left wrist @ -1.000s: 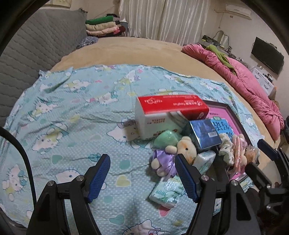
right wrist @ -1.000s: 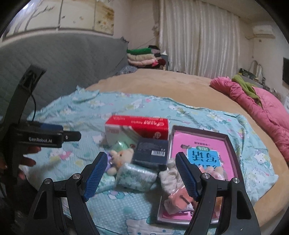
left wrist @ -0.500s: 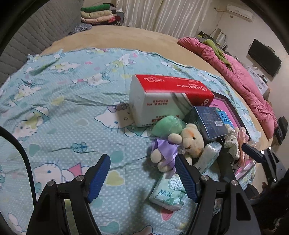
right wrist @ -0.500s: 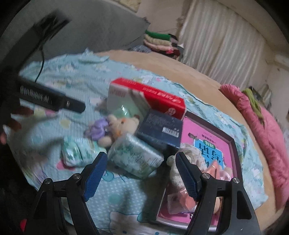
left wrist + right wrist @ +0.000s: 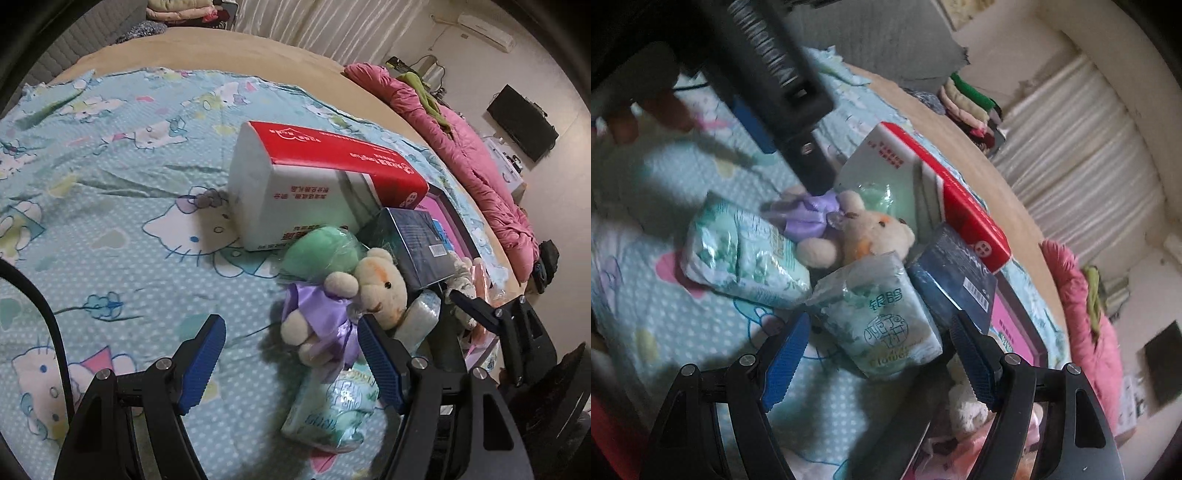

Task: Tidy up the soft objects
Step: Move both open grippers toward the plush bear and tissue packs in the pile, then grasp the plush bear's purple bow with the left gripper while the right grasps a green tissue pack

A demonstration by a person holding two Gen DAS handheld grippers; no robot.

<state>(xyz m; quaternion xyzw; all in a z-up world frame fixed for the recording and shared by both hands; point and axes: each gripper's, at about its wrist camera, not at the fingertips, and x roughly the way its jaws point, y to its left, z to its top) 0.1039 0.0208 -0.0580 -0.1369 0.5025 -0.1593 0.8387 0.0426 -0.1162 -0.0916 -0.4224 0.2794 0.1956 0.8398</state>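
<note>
A big round bed fills both views, tan cover showing at the upper edge of the frame, and a light blue cartoon-cat sheet is spread over its near half. A pink quilt lies bunched along the right side of the left view, white curtains hang behind, and a stack of folded clothes sits at the bed's far edge.

On the sheet, centre frame, a red and white tissue box lies on its side. A dark blue box leans against its right end, over a pink book. In front, a green pouch touches the tissue box, and a small teddy bear in a purple dress lies against the pouch. Two soft tissue packs sit nearest: one pale green pack at left of the right view, another printed pack just beside the bear.

The left claw hovers low over the sheet, blue pads spread wide, the bear's legs just inside its right pad. The right claw is spread wide too, the printed pack sitting between its fingers, not pinched.
</note>
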